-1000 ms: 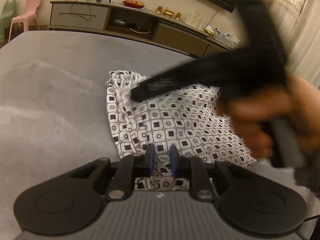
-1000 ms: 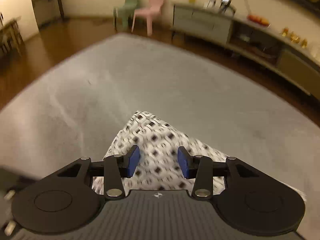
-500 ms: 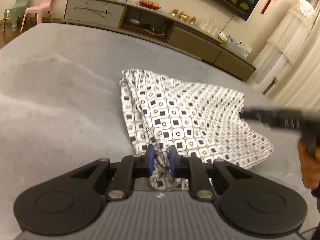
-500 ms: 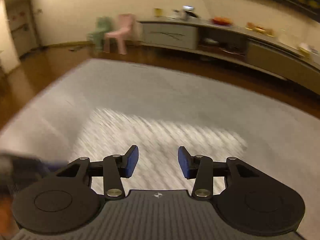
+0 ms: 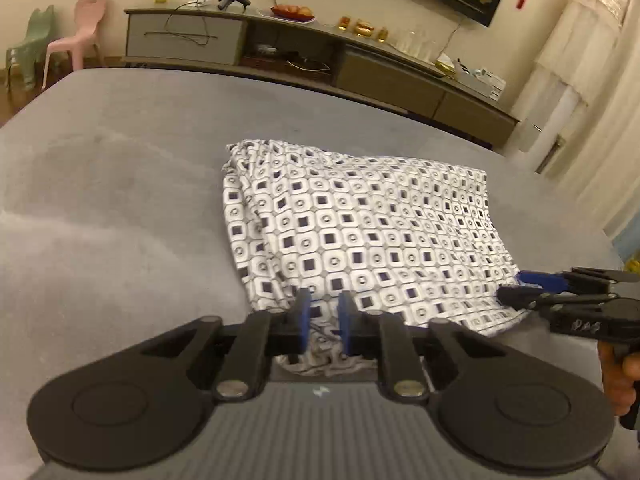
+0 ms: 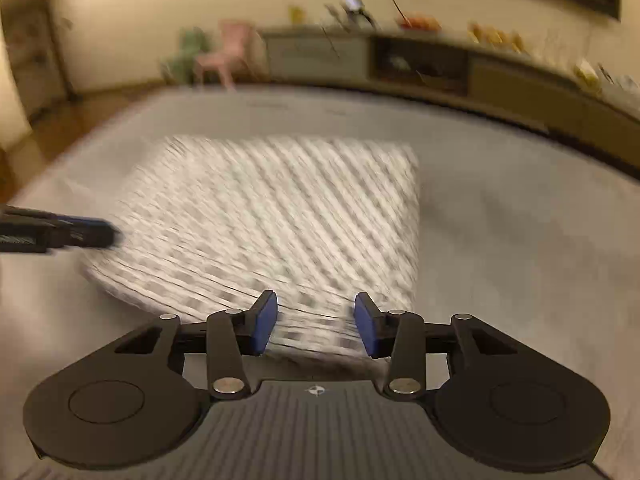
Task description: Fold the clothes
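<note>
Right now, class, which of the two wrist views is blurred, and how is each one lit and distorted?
Right wrist view: motion-smeared, the black-and-white patterned folded cloth streaks diagonally. Left wrist view: sharp, the pattern's squares are crisp. Both: warm yellowish indoor light, and fisheye curvature bends the long low wooden sideboard.

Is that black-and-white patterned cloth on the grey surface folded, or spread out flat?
Folded. The black-and-white patterned cloth lies as a compact rectangle on the grey surface, with stacked layers showing along its left edge.

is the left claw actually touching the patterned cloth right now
Touching. In the left wrist view, the left claw has its blue pads closed on a bunched fold at the near edge of the patterned cloth.
</note>
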### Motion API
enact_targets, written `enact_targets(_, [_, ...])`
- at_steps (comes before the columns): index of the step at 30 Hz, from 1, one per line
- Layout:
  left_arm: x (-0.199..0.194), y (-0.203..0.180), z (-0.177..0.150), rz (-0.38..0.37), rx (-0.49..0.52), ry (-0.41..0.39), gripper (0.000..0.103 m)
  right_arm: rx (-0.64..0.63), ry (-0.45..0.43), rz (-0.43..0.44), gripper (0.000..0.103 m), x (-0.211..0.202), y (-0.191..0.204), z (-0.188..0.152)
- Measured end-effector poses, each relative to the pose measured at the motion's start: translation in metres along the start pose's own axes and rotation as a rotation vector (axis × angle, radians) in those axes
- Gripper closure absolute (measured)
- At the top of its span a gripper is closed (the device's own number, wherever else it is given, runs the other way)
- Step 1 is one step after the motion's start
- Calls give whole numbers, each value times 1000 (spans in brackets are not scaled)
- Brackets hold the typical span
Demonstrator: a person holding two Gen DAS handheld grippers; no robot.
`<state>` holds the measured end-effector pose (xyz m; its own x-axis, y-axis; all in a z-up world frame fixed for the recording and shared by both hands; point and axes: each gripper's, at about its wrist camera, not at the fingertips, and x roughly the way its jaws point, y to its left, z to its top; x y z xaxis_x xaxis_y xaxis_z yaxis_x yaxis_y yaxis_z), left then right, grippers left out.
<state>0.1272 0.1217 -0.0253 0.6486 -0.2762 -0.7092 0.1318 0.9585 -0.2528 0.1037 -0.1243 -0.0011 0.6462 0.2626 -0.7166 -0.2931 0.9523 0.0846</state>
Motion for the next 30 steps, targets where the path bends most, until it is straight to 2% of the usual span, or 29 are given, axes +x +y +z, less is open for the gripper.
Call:
enact_targets(1, [0, 1, 1, 12, -6, 1, 90, 21, 0, -3, 54, -1, -5, 0])
enact_targets(4, [-6, 5, 1, 68, -23, 5, 77, 76, 4, -21, 54, -6, -20, 0])
enact_targets(6, [-14, -1, 2, 105, -16, -3, 68, 69, 17, -87, 52, -18, -21, -2])
enact_targets(7, [-21, -6, 2, 107, -12, -14, 59, 61, 21, -123, 50, -26, -20, -4])
enact_targets(8, [-28, -12, 2, 90, -8, -28, 47, 51, 20, -149, 47, -35, -19, -7])
enact_targets(9, [-34, -18, 2, 73, -6, -42, 40, 41, 10, -158, 34, -47, -16, -10])
enact_targets(10, [-39, -25, 0, 59, -4, -52, 28, 35, 1, -164, 24, -59, -11, -14])
enact_targets(11, [-44, -33, -2, 44, 4, -59, 23, 29, -7, -166, 22, -70, -8, -18])
enact_targets(17, [-56, -74, -27, 40, 83, -52, 13, 44, -26, -129, 18, -106, 18, -42])
enact_targets(24, [-72, -87, -44, 37, 71, -68, 6, 76, -38, -124, 17, -108, 32, -67])
enact_targets(25, [-75, -88, -46, 30, 64, -69, 0, 73, -39, -125, 17, -108, 34, -68])
enact_targets(30, [-84, -100, -57, 52, 103, -89, 0, 42, -67, -122, 14, -107, 47, -68])
